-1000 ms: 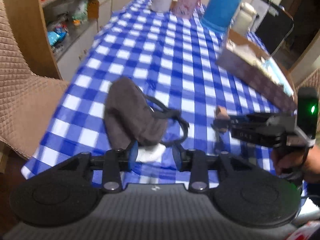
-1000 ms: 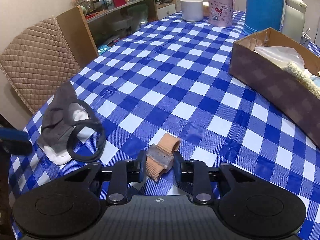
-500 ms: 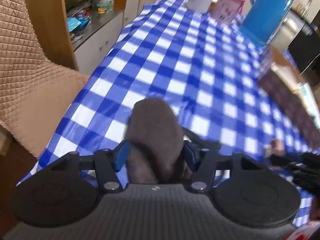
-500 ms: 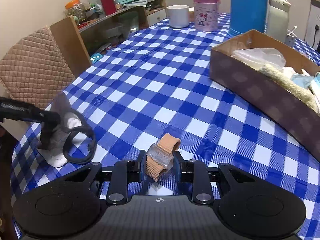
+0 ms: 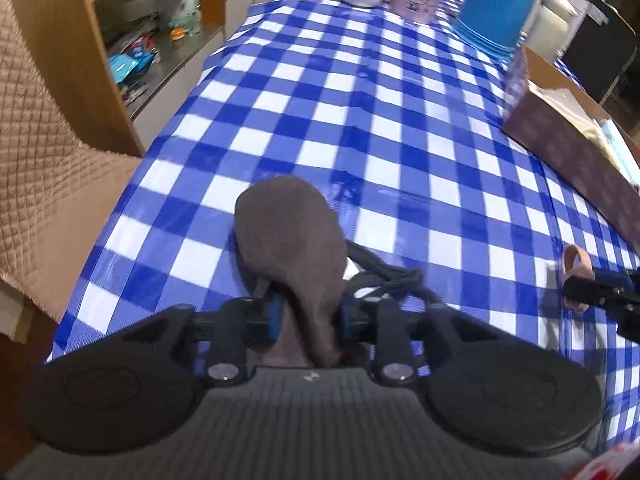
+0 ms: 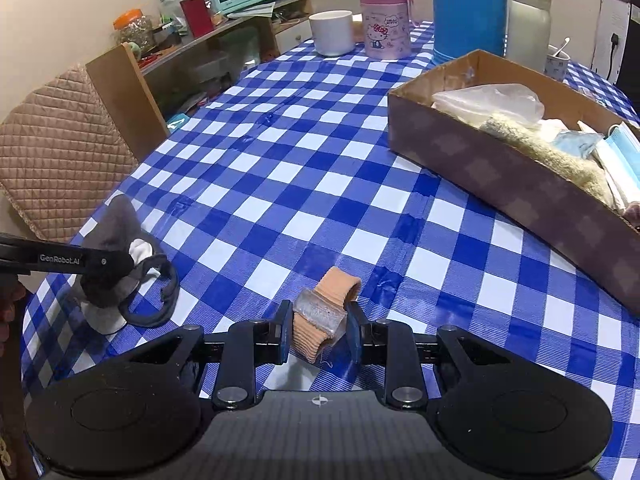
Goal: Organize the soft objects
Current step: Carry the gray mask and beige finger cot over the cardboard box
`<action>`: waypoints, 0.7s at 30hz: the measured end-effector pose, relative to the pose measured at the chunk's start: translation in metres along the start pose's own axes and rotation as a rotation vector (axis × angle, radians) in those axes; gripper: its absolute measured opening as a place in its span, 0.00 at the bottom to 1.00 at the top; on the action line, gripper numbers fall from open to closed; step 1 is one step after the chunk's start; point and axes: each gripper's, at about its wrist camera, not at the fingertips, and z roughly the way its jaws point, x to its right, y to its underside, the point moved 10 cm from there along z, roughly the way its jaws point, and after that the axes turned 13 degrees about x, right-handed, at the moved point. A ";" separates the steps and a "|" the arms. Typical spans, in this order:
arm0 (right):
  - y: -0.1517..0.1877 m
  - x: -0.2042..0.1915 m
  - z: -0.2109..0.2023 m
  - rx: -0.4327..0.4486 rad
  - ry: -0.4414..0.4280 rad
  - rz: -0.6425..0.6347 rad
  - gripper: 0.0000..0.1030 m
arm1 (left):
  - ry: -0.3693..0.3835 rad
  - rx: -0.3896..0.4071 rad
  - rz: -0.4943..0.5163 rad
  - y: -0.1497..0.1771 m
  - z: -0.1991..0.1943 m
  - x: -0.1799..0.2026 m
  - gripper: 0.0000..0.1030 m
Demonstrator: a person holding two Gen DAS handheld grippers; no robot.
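My left gripper (image 5: 308,316) is shut on a grey fabric eye mask (image 5: 292,236) with a dark strap (image 5: 384,272), near the table's front left edge. The mask also shows in the right wrist view (image 6: 116,232), clamped by the left gripper (image 6: 106,268), with white padding under it. My right gripper (image 6: 320,334) is shut on a small peach elastic toe sleeve (image 6: 324,316) with a clear gel pad, just above the cloth. The sleeve shows at the right in the left wrist view (image 5: 574,268).
A brown cardboard box (image 6: 500,168) holding soft items stands at the right. A blue thermos (image 6: 468,8), pink Hello Kitty cup (image 6: 384,20), white mug (image 6: 332,32) and white flask (image 6: 528,20) stand at the far end. A quilted chair (image 6: 60,148) is left of the table.
My left gripper moved onto the grey mask and closed on it, lifting its front end. My right gripper kept hold of the peach sleeve and shifted slightly.
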 end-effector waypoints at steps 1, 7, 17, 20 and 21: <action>-0.001 0.001 -0.002 0.002 0.001 0.001 0.27 | -0.001 0.002 0.012 -0.001 0.000 0.003 0.18; -0.005 0.012 -0.016 0.027 0.009 0.020 0.27 | 0.016 0.026 0.054 -0.011 -0.009 0.022 0.14; -0.036 0.067 -0.065 0.143 0.092 0.055 0.27 | 0.170 0.183 0.165 -0.084 -0.036 0.106 0.14; -0.056 0.099 -0.083 0.197 0.152 0.065 0.27 | 0.260 0.230 0.201 -0.113 -0.036 0.153 0.14; -0.063 0.111 -0.089 0.214 0.175 0.068 0.27 | 0.292 0.243 0.212 -0.124 -0.034 0.172 0.14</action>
